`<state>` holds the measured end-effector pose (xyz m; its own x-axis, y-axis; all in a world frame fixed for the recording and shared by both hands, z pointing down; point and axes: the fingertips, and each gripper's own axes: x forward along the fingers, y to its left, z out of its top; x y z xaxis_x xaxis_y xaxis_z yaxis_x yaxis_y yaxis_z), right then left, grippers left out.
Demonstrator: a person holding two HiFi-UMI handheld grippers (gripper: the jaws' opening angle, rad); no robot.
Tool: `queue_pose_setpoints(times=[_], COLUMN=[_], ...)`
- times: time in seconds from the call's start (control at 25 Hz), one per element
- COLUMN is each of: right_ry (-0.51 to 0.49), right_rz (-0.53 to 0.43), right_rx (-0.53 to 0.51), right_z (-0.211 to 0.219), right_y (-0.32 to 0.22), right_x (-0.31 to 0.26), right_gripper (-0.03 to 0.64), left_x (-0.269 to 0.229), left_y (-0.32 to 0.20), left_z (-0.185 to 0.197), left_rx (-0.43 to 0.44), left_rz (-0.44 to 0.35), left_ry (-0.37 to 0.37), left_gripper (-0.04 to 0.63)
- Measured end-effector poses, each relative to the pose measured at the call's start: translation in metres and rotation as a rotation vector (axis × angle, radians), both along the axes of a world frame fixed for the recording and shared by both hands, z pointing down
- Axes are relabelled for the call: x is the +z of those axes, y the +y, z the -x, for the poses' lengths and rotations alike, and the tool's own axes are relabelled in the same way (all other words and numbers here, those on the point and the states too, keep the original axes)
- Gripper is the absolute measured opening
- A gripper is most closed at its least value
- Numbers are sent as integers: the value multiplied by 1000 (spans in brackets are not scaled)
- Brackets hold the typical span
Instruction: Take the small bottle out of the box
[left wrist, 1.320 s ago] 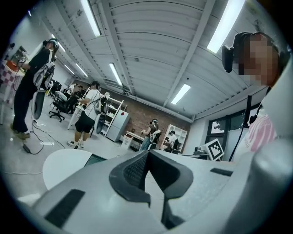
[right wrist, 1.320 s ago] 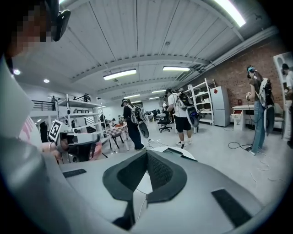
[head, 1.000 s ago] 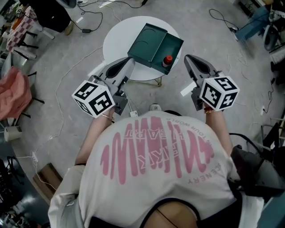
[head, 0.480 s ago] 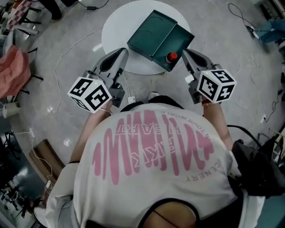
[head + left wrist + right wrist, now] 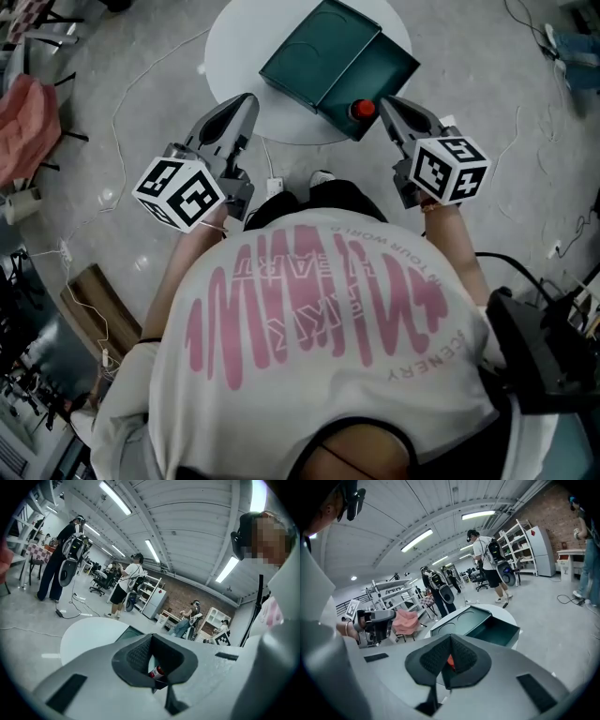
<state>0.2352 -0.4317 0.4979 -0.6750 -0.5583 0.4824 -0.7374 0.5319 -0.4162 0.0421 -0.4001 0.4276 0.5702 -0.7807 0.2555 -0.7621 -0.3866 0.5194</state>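
Both grippers have come in closer to the box. The right gripper (image 5: 383,105) is pressed together with nothing in it. Its tip is now just beside the bottle (image 5: 362,110). The left gripper (image 5: 246,101) is pressed together too, and empty. It hangs over the near edge of the table (image 5: 234,37), beside the box (image 5: 384,70).

The bottle has a red cap and sits in the near corner of the open box. The box lies on the round white table.

I think the reach is almost done. The right gripper must spread its jaws next, or it cannot take the bottle.

A second ago both grippers were farther back, and the right tip was well apart from the bottle. The bottle is in the same corner of the box as before.
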Motion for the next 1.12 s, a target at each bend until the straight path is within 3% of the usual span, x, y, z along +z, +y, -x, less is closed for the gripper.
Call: queue_pose_setpoints(times=[0.4,0.44,0.52,0.64,0.8,1.12], right_ry=[-19,-33,-53,-53,-18,115], right_rz=[55,55,63,76,80,50], right_rx=[-26,-21,-17,-31,-58,-95], right_z=[13,16,19,20,19,20], right_y=[-4,-4,-3,-1,2,2], right_x=[27,28,31,38,49,61], right_gripper=[9,21,130,153,181,167], left_x=[31,34,40,43,39,33], left_y=[12,13,13,9,4,4], left_z=[7,8,9,2,-8,-9], left_rx=[-13,-11,-9,-5,6,-4], left_rz=[97,105,115,119,113,105], left_ry=[-33,-32,-29,-24,-27,-26], left_gripper=[8,8,8,8,8,8])
